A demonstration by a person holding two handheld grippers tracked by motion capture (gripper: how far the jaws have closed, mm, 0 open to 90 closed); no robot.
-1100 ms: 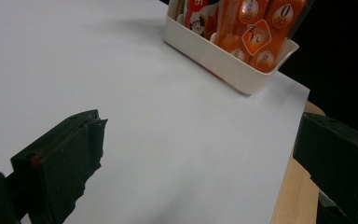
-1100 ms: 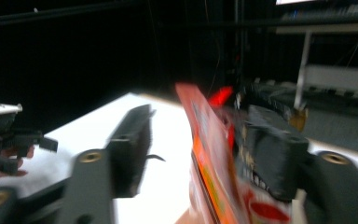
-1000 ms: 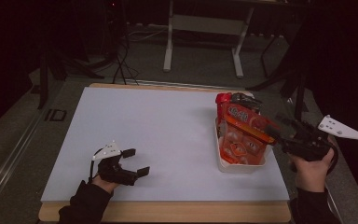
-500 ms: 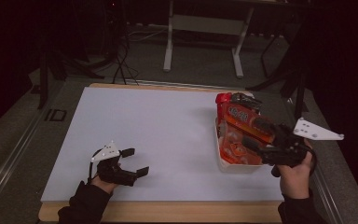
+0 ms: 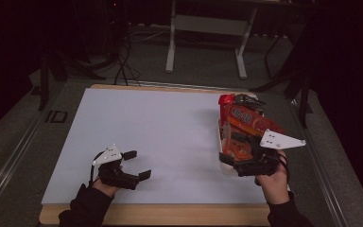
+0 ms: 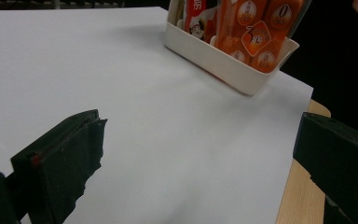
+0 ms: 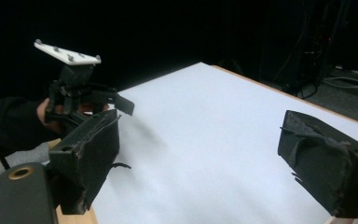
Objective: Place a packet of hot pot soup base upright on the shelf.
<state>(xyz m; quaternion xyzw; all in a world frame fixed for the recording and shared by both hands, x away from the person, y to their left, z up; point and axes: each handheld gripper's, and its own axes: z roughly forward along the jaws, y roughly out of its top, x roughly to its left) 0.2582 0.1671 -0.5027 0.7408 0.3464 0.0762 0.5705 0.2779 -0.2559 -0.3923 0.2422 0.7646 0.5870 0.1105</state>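
A white tray (image 5: 219, 131) (image 6: 223, 65) at the table's right side holds upright orange and red snack packets (image 5: 242, 118) (image 6: 256, 32). My right gripper (image 5: 229, 153) (image 7: 200, 154) hovers at the tray's near end and points left across the table. Its jaws have just been opening and stand wide apart with nothing between them. Near the front left, my left gripper (image 5: 141, 164) (image 6: 196, 154) rests low over the white sheet, open and empty, aimed toward the tray. The right gripper view looks across at that hand and the plate (image 7: 67, 52) on top of its gripper.
A white sheet (image 5: 160, 127) covers the wooden table, whose bare edge (image 5: 170, 213) runs along the front. Beyond the table stand metal stand legs (image 5: 172, 42) and loose cables (image 5: 123, 66) on a dark floor.
My right hand has come down and toward the near left, from beside the tray's right side to its near end. The left hand has stayed put.
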